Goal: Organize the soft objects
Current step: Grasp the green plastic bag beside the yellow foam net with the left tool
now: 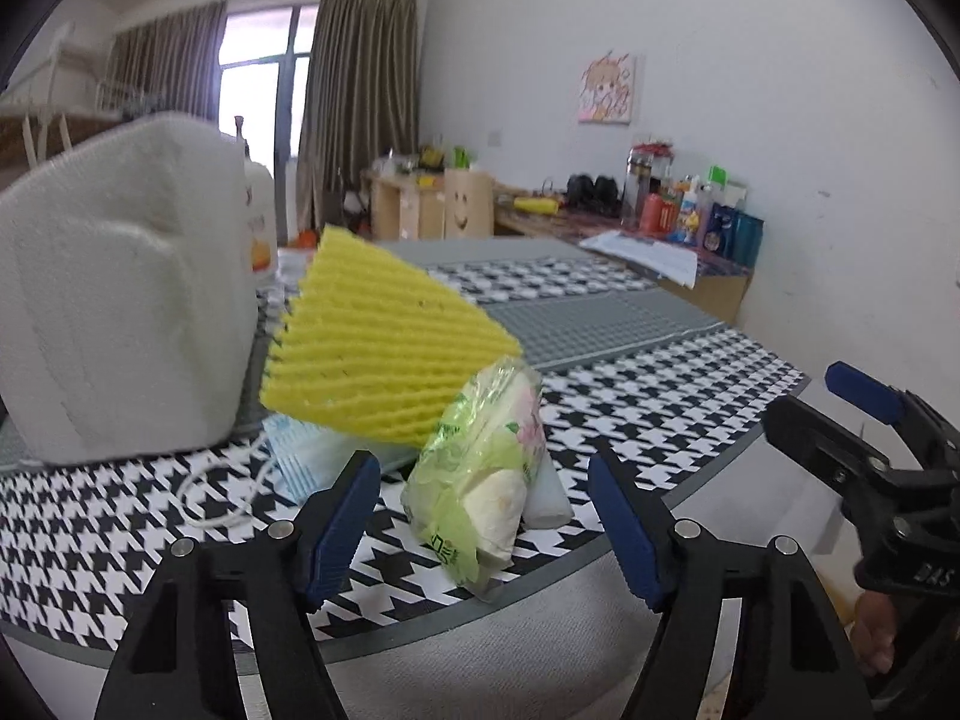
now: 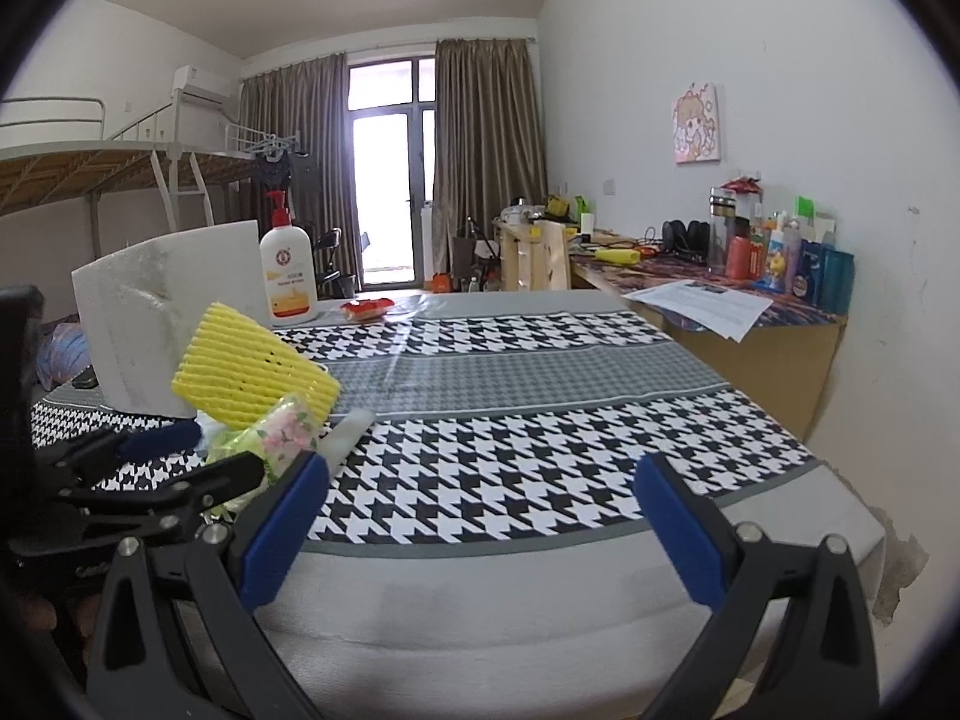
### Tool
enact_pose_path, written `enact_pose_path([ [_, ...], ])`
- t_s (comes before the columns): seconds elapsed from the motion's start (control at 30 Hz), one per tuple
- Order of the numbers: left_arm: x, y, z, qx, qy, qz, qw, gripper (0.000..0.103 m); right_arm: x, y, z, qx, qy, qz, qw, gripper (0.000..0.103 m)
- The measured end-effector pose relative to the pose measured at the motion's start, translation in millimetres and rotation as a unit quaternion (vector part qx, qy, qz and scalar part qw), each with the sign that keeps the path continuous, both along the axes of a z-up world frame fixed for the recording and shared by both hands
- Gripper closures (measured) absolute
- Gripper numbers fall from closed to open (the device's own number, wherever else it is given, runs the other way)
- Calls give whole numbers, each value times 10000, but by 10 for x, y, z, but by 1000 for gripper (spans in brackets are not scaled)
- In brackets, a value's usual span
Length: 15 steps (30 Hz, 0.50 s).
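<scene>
The left gripper (image 1: 483,516) tilts downward, its jaws apart and gripping nothing. Beside it, the right gripper (image 2: 480,516) is held lower-angled too, jaws spread wide and empty.

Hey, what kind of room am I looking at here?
Most likely a dorm-style bedroom: a raised loft bed with a ladder, a houndstooth-covered bed in front, and a cluttered desk along the wall by a curtained balcony door.

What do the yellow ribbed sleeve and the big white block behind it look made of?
Yellow ribbed sleeve: looks like expanded foam netting, matte, with open ribs and small holes, likely fruit wrap. Big white block: seems to be rigid foam, perhaps polystyrene, with a grainy matte surface and moulded recesses.
</scene>
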State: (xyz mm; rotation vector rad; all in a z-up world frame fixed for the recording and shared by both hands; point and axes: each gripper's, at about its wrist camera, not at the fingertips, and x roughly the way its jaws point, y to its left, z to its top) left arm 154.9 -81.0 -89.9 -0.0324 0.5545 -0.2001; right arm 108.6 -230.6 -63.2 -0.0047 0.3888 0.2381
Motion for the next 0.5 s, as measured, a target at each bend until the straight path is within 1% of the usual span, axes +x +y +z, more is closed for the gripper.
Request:
enact_pose_path([
  [0.03, 13, -9, -7, -13, 47, -1, 10000, 37, 4, -2, -1, 20, 1, 19, 10000, 0],
  [0.17, 40, -57, -31, 41, 127, -20, 9999, 48, 31, -7, -12, 59, 20, 72, 10000, 0],
  [0.23, 56, -74, -50, 122, 203, 12, 9997, 61, 48, -7, -20, 76, 55, 94, 9999, 0],
  [0.33, 95, -96, -76, 161, 327, -22, 9993, 71, 44, 11, -26, 75, 74, 123, 9999, 0],
  [0.43, 92, -94, -67, 176, 280, -76, 9994, 75, 48, 18, -18, 82, 86, 121, 9999, 0],
  [0.5, 73, -84, -56, 178, 233, -116, 9995, 76, 42, 31, -8, 84, 87, 113, 9999, 0],
])
